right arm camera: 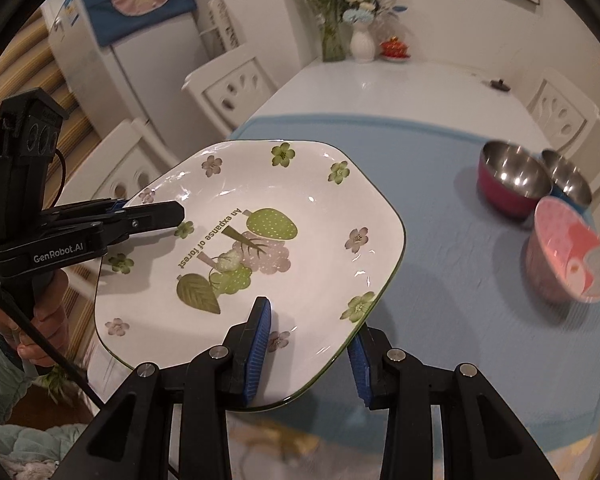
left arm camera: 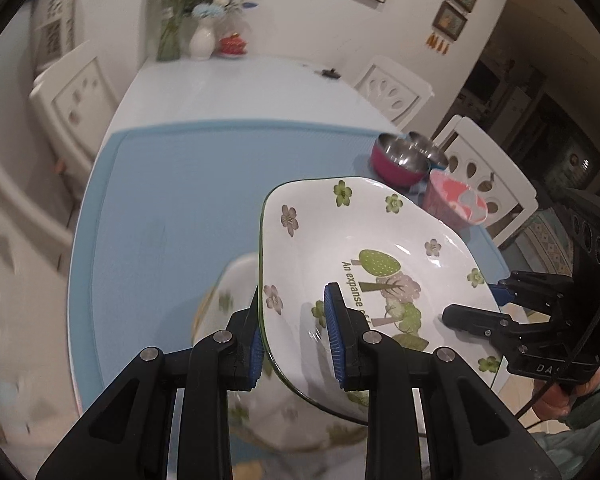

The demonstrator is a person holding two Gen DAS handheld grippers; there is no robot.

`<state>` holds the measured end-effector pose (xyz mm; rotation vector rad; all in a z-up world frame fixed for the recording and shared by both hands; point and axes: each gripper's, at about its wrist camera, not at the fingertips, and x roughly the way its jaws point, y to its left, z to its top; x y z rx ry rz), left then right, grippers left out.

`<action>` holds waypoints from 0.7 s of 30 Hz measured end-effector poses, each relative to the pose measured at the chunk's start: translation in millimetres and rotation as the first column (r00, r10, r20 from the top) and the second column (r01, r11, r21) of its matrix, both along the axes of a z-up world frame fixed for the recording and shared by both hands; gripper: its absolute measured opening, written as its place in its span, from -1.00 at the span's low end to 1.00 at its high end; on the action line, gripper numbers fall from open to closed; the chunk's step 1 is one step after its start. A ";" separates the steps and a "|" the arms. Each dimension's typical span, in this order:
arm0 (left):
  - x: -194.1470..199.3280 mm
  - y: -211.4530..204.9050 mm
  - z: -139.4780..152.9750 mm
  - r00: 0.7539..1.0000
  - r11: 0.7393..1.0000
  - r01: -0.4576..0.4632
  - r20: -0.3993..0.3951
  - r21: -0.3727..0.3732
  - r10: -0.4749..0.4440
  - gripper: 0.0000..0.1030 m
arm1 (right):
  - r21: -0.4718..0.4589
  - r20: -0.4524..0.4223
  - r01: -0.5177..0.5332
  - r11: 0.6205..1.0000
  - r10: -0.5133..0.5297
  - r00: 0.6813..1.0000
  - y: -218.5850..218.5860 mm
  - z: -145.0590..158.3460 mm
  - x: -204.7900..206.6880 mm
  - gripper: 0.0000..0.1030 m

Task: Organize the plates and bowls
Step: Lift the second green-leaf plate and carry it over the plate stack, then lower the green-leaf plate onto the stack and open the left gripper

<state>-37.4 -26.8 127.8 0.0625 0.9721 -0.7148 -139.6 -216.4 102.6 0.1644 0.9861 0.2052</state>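
Note:
A white plate with green and pink flowers and the words "An expanse of forest" [left arm camera: 380,248] [right arm camera: 260,220] is held tilted in the air above the blue mat [left arm camera: 180,208]. My left gripper [left arm camera: 296,336] is shut on its rim, seen in the right wrist view [right arm camera: 148,216] at the plate's left edge. My right gripper [right arm camera: 312,344] is shut on the opposite rim, seen in the left wrist view [left arm camera: 476,308]. A second flowered white plate [left arm camera: 228,304] lies below. A pink patterned bowl [right arm camera: 568,264] and two steel bowls, magenta [right arm camera: 508,176] and blue [right arm camera: 568,180], stand at the right.
The blue mat [right arm camera: 440,208] covers the near half of a white table [right arm camera: 380,88]. Vases with flowers [right arm camera: 360,32] and a red ornament [right arm camera: 394,48] stand at the far edge. White chairs [left arm camera: 76,96] surround the table. A fridge [right arm camera: 140,52] stands at the left.

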 end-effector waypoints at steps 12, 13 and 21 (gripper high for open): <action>-32.9 24.2 -44.0 0.993 0.996 -0.088 -0.074 0.032 0.090 -0.56 | 0.023 -0.098 -0.066 0.998 0.068 0.993 15.8 -46.6 -24.5 -0.31; -33.8 25.2 -45.9 0.993 0.995 -0.093 -0.075 0.034 0.095 -0.56 | 0.021 -0.102 -0.071 0.997 0.072 0.992 17.7 -49.1 -23.7 -0.31; -29.5 32.5 -60.5 0.990 0.994 -0.102 -0.093 0.043 0.106 -0.56 | 0.010 -0.133 -0.080 0.997 0.081 0.988 27.6 -58.9 -12.7 -0.31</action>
